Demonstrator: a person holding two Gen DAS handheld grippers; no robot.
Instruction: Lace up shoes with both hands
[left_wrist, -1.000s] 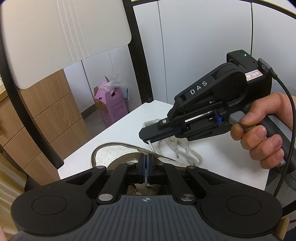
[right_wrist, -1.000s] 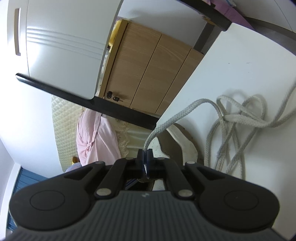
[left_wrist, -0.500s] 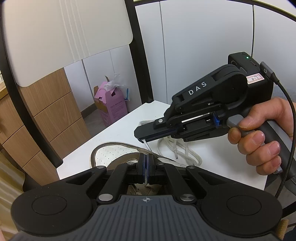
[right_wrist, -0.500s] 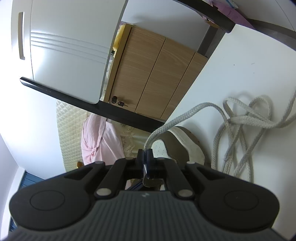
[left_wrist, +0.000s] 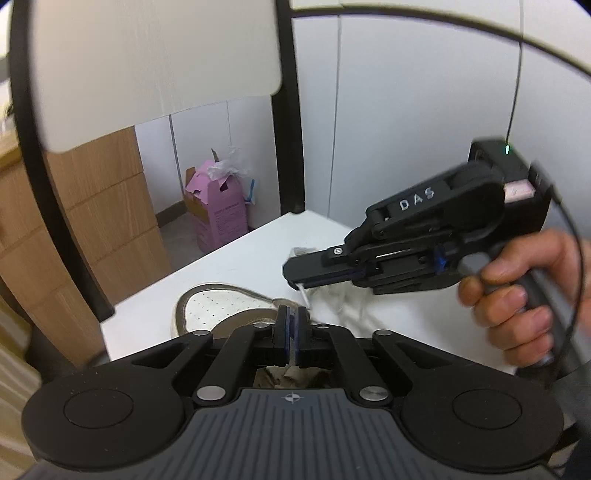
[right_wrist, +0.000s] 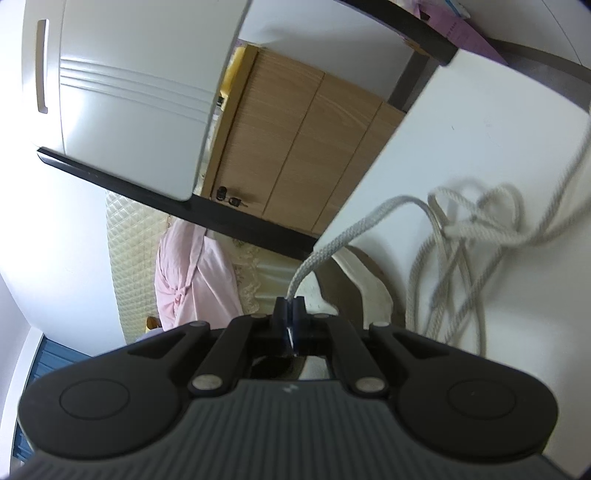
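Grey braided shoelace (right_wrist: 343, 236): end pinched in closed right gripper (right_wrist: 290, 302), remainder coiled on white table (right_wrist: 461, 122). Left gripper (left_wrist: 291, 321): jaws nearly closed above white perforated sneaker (left_wrist: 221, 314).

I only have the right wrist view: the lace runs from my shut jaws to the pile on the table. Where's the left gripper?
Observer: The left gripper is low over the shoe. Its jaws are opening, with a strand of shoelace between them.
Operator: Does any lace stick out under my right gripper?
Observer: Yes. A clear tip pokes down from the right gripper, just above the left gripper's fingers.
Operator: Which way is the shoe lying?
Observer: Its perforated toe points away, toward the table edge.
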